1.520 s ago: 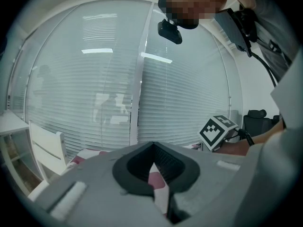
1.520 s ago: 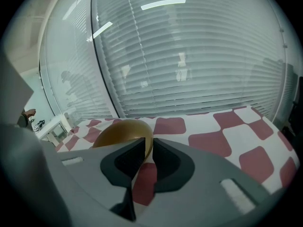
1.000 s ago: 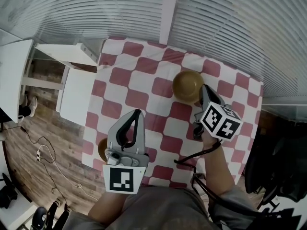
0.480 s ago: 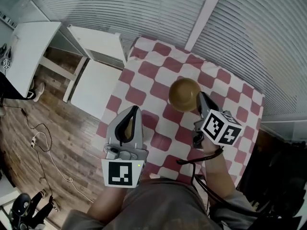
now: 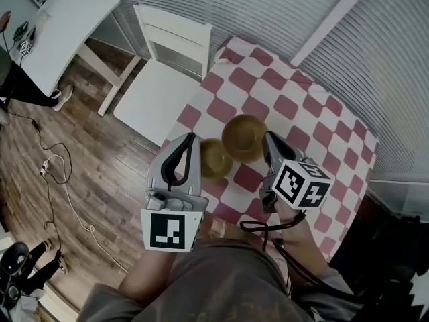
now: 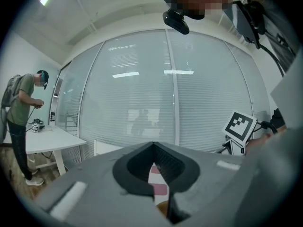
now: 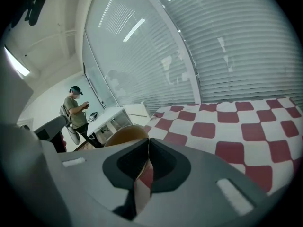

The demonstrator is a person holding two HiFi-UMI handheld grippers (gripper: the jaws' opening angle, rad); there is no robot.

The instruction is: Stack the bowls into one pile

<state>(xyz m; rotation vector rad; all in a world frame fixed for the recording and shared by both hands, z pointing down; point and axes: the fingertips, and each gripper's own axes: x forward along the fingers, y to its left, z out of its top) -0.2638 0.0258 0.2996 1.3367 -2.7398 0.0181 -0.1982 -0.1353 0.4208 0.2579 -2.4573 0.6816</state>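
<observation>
We hold the right gripper (image 5: 269,138) clamped on the rim of one brown bowl (image 5: 242,136); its own view shows the thin rim pinched between the jaws. A second bowl (image 5: 214,158) sits on the red-and-white checked cloth (image 5: 298,106) near the table's edge. In the head view it lies just beside the first and just right of the left gripper (image 5: 192,138), whose jaws meet at the tips with nothing gripped. A white chair (image 5: 164,86) stands against the table's side, with a white desk (image 5: 64,25) beyond it. We see a wooden floor (image 5: 87,166) with a loose cable (image 5: 57,193), and slatted blinds (image 5: 268,5) along the wall. A person (image 6: 21,110) stands at the desk.
</observation>
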